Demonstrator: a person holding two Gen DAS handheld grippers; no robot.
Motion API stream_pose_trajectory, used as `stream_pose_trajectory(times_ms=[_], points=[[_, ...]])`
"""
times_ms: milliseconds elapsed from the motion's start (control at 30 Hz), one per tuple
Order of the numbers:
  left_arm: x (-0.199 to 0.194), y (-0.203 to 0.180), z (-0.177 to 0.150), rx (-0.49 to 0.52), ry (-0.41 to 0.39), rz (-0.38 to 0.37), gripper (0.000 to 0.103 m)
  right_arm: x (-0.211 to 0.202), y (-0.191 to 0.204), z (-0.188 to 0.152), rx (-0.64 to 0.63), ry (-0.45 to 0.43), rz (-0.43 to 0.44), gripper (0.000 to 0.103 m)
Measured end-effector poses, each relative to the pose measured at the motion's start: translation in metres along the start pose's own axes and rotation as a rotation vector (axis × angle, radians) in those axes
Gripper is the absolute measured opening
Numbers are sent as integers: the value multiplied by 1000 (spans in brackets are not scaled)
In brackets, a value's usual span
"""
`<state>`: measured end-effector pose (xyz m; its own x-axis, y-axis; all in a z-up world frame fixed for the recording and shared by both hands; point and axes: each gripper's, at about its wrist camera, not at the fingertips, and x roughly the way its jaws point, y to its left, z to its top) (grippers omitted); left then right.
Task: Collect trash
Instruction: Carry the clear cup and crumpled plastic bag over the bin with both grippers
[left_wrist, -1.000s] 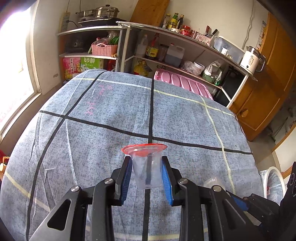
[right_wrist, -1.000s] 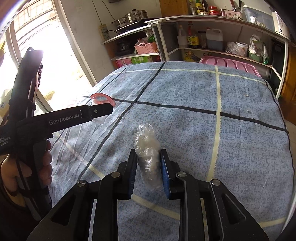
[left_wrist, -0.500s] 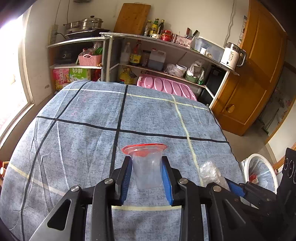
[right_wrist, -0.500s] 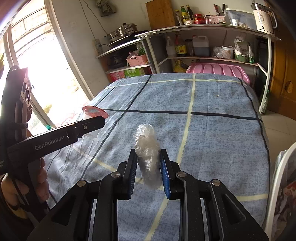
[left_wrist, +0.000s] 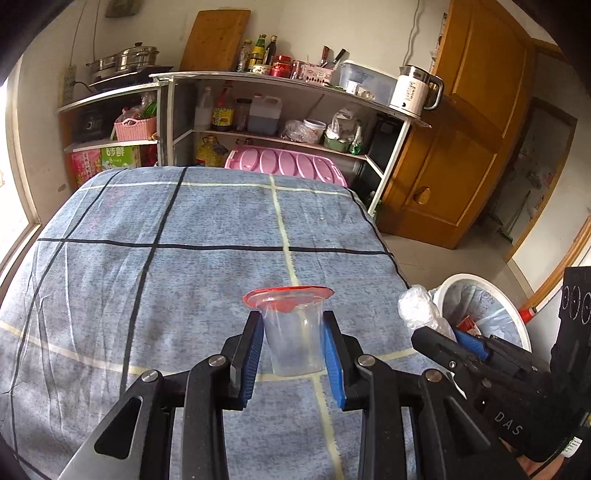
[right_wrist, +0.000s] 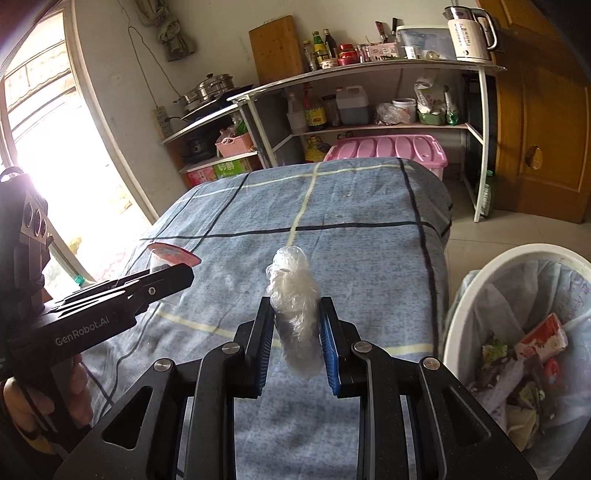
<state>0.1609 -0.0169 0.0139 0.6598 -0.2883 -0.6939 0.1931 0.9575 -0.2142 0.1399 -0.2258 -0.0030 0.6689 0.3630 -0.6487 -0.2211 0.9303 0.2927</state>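
Both grippers have swung rightward across the blue checked cloth since a second ago, so that the white round trash bin with a pale liner (right_wrist: 480, 295), then barely at the frame edge, now sits in plain view beside the tabletop (left_wrist: 184, 277). Clamped upright between the blue pads of the left gripper (left_wrist: 293, 345) is a clear plastic cup with a peeled red foil lid (left_wrist: 291, 328), its rim standing above the fingertips and its base hanging clear of the cloth. Pinched in the right gripper (right_wrist: 297, 338) is a crumpled wad of clear plastic film (right_wrist: 293, 295), which bulges above the pads and droops a little below them. Each gripper shows in the other's view: the right one at the lower right of the left wrist view, next to the bin, and the left one at the left of the right wrist view, held by a hand (right_wrist: 44, 402). Inside the bin lie mixed wrappers, among them a red and white carton (right_wrist: 543, 336). Beyond the far edge of the tabletop stand a pink plastic storage box lid (left_wrist: 288, 166) and metal shelves with bottles and pots (left_wrist: 258, 107); a white electric kettle (left_wrist: 410, 92) sits on the top shelf, next to a brown wooden door (left_wrist: 461, 147).
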Motion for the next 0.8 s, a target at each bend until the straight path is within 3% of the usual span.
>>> stream_pose_trajectory(times_ms=[800], points=[[22,-157,-22,218,26,-126,32,-94,-111,-21,134,-100,-191,26]])
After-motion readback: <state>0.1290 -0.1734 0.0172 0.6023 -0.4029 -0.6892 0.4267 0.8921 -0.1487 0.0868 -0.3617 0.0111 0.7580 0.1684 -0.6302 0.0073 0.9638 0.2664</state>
